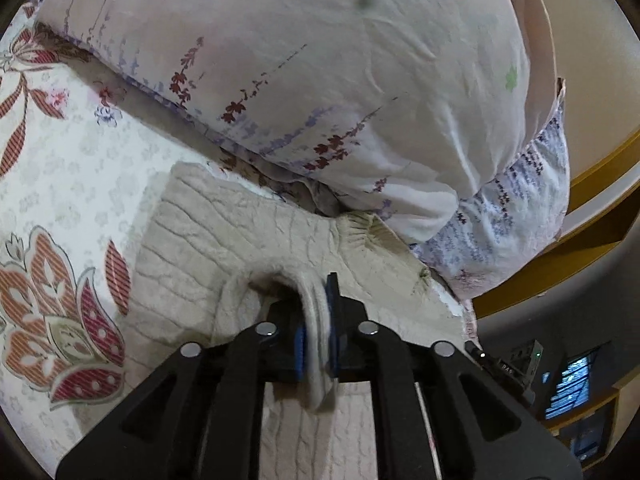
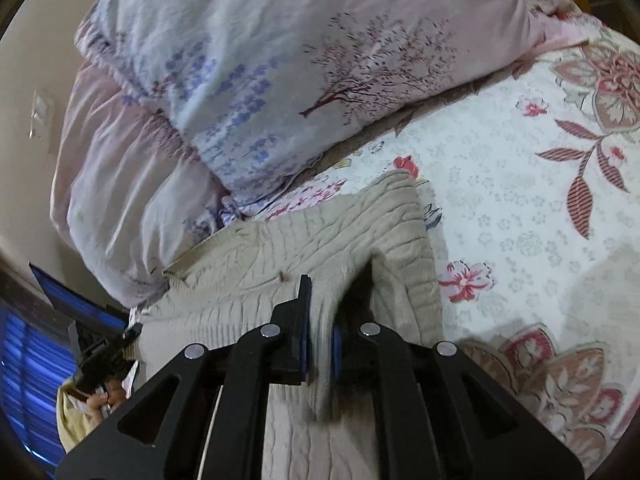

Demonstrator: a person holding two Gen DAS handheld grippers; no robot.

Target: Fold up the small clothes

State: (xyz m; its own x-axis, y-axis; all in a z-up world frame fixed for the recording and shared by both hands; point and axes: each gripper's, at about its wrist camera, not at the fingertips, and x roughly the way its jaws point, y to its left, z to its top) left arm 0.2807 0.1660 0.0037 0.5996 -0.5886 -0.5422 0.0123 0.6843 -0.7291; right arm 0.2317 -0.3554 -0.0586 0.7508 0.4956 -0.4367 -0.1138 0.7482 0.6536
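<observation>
Where the bed meets the pillows, a beige cable-knit sweater lies spread on the floral bedsheet, its far edge close under the pillow stack.

Left wrist view: left gripper clamped on a raised fold of the knit; fabric loops up between the blue pads and hangs down below them. Ribbed hem or cuff of the sweater sits just against the lower pillow. Large white flower-print pillow fills the top of the frame. Only this view shows the wooden bed frame at right and a dim shelf with a small lit screen below it.

Right wrist view: right gripper pinched shut on another lifted fold of the same sweater; cloth drapes down from the pads, a shadowed tuck beside it. Sweater's far corner lies flat on the sheet. Pillow with tree print above. Only this view catches the other gripper's body at lower left, with fingers of the person's hand beneath it, a blue-lit window blind, and a wall switch.
</observation>
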